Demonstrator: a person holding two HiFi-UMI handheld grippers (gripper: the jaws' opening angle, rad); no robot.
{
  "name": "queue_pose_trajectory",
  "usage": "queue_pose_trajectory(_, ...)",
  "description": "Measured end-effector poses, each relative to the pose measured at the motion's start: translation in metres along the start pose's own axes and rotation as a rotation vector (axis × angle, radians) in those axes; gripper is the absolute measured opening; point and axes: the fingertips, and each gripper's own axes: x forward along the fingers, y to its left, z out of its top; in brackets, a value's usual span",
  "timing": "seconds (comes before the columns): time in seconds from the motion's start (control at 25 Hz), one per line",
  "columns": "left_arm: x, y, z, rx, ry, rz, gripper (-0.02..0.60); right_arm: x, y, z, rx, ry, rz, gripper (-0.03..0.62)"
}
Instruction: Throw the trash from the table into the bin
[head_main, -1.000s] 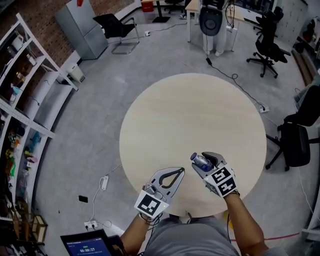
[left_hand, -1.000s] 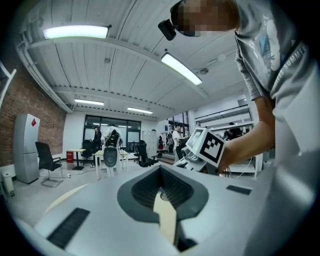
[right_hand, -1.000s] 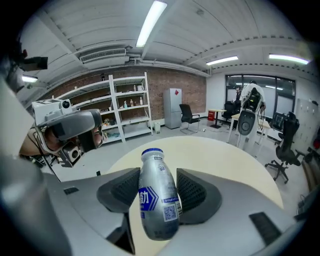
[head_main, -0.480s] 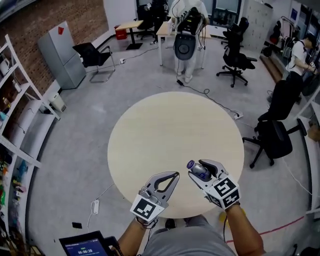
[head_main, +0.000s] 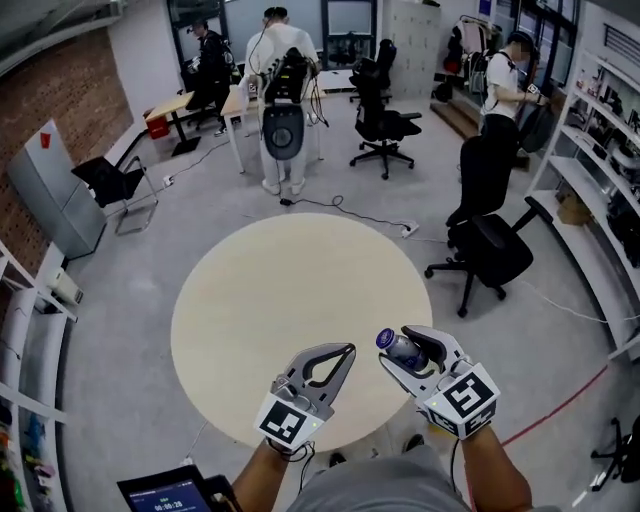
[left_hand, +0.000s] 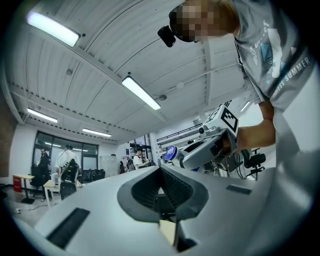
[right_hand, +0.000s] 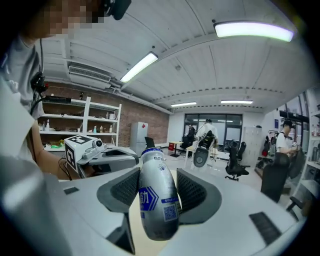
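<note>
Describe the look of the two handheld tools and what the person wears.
Both the left tool and right tool are light grey plastic, with two curved jaws lined in dark ribbed pads. Each carries a white cube printed with black square markers. The person wears a grey short-sleeved T-shirt.

Head view looks steeply down on table (head_main: 262, 300); gripper views face outward, roughly level

bottle (right_hand: 158, 197) label w/ QR code, shirt (left_hand: 282, 60) print reads "SUMMER"
</note>
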Motion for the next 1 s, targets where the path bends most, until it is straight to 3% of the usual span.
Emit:
queue_pose_trajectory(0.24,0.081,-0.057,0.006,-0.085,-0.057,-0.132,0.043,-0.086,-0.056,-0.027,0.061,-0.014,-0.153,0.233)
queue_pose_trajectory(0.44,0.176,-0.152,-0.011,-0.141,-0.040,-0.282,0.043,-0.193,-0.119,-0.075,0.112,0.004,-0.282,0.233)
queue_pose_trajectory(0.6,0.247,-0.247,-0.024,-0.178,-0.013,-0.462,0.043,-0.287,-0.163,-0.133,0.223,0.022,-0.428,0.233)
queue_pose_trajectory(0.88,0.348,-0.380,-0.075,-0.221,0.064,-0.687,0.043,-0.403,-0.225,-0.242,0.401,0.062,-0.596,0.233)
queue_pose_trajectory(1.0,0.380,-0.427,-0.114,-0.168,0.122,-0.794,0.043,-0.430,-0.251,-0.294,0.474,0.070,-0.635,0.233)
